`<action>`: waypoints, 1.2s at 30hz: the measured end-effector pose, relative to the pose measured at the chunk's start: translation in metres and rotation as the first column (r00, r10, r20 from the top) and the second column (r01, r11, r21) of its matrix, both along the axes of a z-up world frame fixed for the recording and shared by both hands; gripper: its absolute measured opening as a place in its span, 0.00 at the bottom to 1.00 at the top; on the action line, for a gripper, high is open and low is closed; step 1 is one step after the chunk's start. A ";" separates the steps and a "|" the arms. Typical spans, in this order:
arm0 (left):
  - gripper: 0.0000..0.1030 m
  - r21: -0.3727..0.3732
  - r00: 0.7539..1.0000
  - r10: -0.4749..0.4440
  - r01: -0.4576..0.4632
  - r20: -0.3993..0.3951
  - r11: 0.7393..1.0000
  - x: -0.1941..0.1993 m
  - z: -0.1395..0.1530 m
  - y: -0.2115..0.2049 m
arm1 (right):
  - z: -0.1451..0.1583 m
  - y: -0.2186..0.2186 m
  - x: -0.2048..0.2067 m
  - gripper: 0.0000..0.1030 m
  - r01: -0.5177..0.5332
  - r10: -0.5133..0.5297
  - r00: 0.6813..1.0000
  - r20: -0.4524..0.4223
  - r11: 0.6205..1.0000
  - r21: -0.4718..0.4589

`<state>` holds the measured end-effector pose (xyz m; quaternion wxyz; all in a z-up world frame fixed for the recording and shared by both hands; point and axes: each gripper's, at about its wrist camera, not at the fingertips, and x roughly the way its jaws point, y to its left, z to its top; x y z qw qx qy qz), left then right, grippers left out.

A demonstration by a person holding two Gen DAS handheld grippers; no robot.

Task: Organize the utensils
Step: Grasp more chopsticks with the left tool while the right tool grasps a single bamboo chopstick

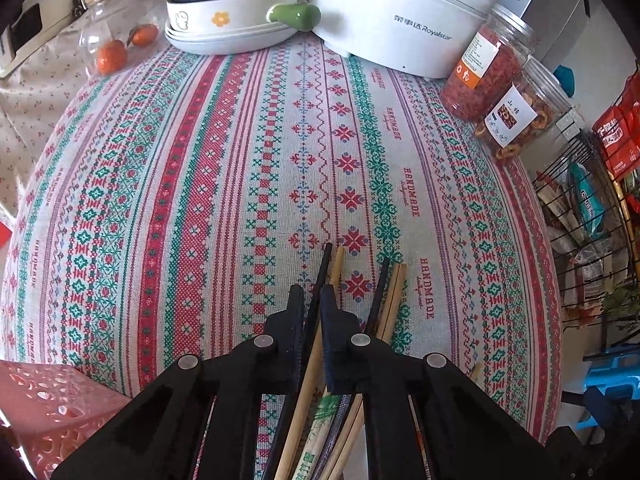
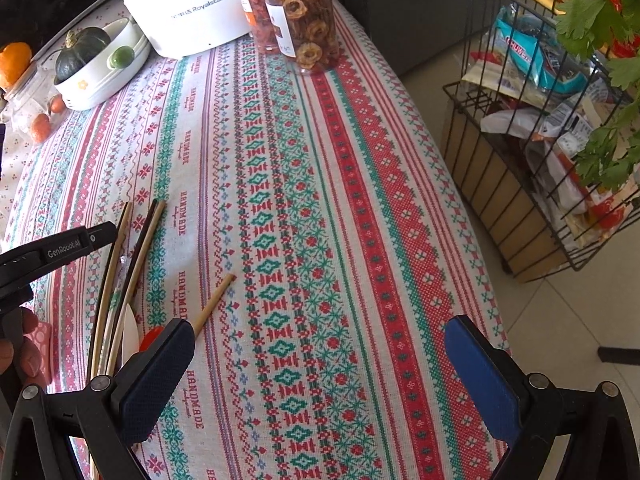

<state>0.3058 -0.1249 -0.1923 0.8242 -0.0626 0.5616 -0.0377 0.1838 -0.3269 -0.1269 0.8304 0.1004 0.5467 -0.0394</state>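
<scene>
Several chopsticks lie in a loose bundle on the patterned tablecloth [image 1: 200, 184]. My left gripper [image 1: 311, 292] is shut on a black chopstick [image 1: 325, 258], and a pale wooden chopstick [image 1: 337, 264] runs through the same narrow gap. Another black and wooden pair [image 1: 390, 292] lies just right of the fingers, beside a paper-wrapped pair [image 1: 316, 440]. In the right wrist view the bundle [image 2: 136, 248] sits at the left under the left gripper [image 2: 108, 234]. My right gripper [image 2: 320, 330] stands wide open over bare cloth, with one wooden chopstick [image 2: 218, 298] ending at its left finger.
A white cooker [image 1: 400, 12], two jars of dried fruit [image 1: 484, 68], a white dish holding a green squash [image 1: 224, 20] and a glass jar of oranges [image 1: 116, 36] line the far edge. A pink perforated basket [image 1: 52, 400] sits near left. A wire rack of packets [image 2: 540, 140] stands beyond the table's right edge.
</scene>
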 end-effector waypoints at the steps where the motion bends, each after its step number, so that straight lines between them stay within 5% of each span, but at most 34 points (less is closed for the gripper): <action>1: 0.07 0.006 1.000 -0.004 0.004 0.009 1.000 0.000 -0.001 -0.001 | 0.000 0.000 0.000 1.00 0.000 0.000 1.000 -0.001 1.000 0.002; 9: 0.08 0.150 0.993 -0.121 0.119 0.000 0.981 0.000 -0.005 -0.017 | -0.004 0.001 0.002 1.00 0.005 -0.005 1.000 -0.012 1.000 0.009; 12: 0.05 0.146 0.993 -0.116 0.115 -0.007 0.983 -0.004 -0.004 -0.016 | -0.009 0.000 0.005 1.00 0.007 -0.007 1.000 -0.027 1.000 0.025; 17: 0.05 0.176 0.976 -0.196 0.177 0.098 0.968 -0.032 0.022 -0.020 | -0.018 -0.001 0.008 1.00 0.017 -0.011 0.998 -0.057 0.995 0.100; 23: 0.05 0.119 0.945 -0.242 0.221 0.219 0.968 -0.079 0.075 -0.004 | -0.025 0.012 0.014 0.98 0.016 -0.005 0.998 -0.061 0.985 0.170; 33: 0.04 0.044 0.903 -0.237 0.237 0.358 0.970 -0.167 0.134 0.052 | -0.048 0.053 0.034 0.60 -0.014 0.028 0.995 -0.095 0.989 0.145; 36: 0.04 0.007 0.905 -0.212 0.226 0.370 0.974 -0.178 0.137 0.068 | -0.048 0.068 0.035 0.54 -0.040 0.043 0.995 -0.088 0.998 0.042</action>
